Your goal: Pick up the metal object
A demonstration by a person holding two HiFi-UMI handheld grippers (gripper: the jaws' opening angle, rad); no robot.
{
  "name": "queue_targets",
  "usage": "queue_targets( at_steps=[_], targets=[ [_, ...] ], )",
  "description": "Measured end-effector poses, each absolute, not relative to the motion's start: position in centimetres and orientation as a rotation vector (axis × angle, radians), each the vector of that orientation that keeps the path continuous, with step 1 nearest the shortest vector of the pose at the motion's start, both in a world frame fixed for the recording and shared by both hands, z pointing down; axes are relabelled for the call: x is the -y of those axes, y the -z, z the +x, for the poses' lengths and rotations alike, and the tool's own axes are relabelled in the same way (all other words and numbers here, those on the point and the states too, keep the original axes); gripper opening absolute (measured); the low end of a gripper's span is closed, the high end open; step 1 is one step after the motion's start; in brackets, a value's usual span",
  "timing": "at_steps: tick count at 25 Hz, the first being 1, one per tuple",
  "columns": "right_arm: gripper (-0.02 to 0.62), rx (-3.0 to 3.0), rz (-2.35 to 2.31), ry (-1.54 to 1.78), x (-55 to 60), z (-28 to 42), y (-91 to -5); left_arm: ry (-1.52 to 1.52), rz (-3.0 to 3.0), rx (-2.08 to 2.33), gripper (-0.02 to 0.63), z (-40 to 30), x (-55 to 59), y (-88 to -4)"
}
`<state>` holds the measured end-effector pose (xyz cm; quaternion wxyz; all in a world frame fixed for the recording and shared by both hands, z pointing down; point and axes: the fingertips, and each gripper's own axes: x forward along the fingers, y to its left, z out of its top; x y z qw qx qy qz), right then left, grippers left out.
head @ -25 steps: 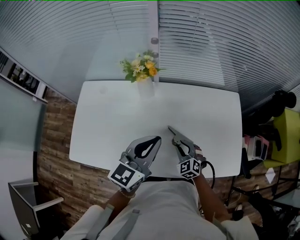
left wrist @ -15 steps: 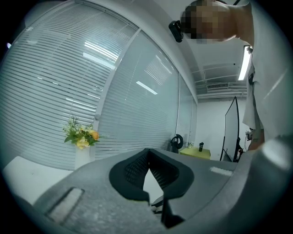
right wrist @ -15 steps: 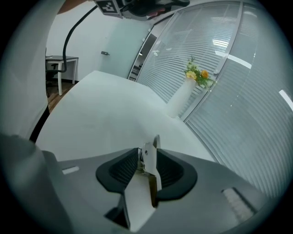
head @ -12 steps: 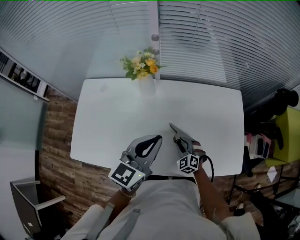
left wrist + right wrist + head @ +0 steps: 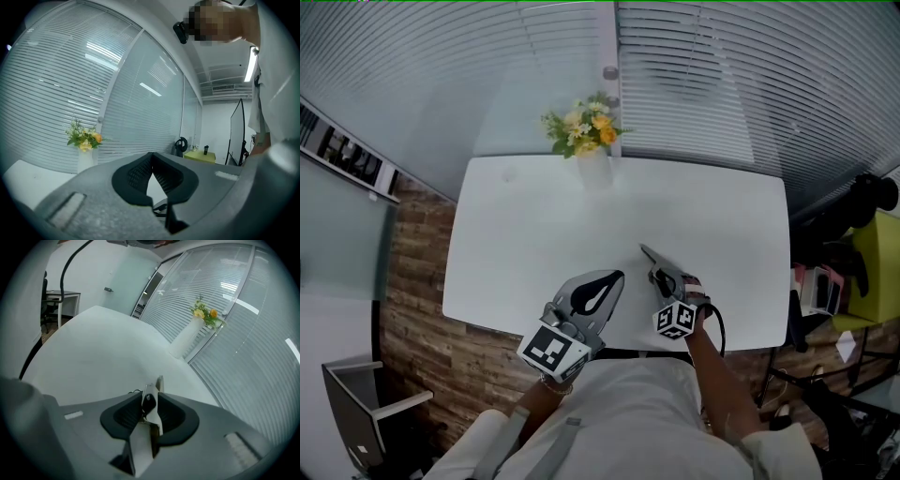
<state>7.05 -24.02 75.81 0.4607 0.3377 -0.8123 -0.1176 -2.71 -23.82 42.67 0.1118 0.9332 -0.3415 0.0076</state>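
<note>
Right hand-held gripper point(image 5: 151, 398) | closing on metal object point(image 5: 149, 413) | thin, silvery, folded

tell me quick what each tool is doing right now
left tool: closed, nothing in it.
right tool: jaws closing on the metal object, which sits between them.

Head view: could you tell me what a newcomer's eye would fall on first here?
Yellow flowers in a white vase stand at the far edge of the white table, against the blinds. Near the front edge, the right gripper is closing its jaws on the metal object; the left gripper beside it is shut and empty.
</note>
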Motion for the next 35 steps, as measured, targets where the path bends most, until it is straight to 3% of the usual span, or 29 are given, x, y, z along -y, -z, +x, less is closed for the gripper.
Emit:
queue_targets(
  at_steps=[5, 9, 35],
  targets=[
    [0.076, 1.99, 0.861, 0.313, 24.3, 7.2, -75.4, -0.015, 2.745, 0.999, 0.003, -2.7, 23.6, -42.4],
    [0.008, 1.995, 0.907, 0.345, 24.7, 7.5, -74.0, -0.014, 2.744, 1.001, 0.003, -2.8, 23.5, -42.4],
    [0.008, 2.088, 1.071, 0.324, 23.9, 8.4, -63.4, -0.004, 2.769, 0.966, 0.003, -1.9, 23.3, -42.0]
  ],
)
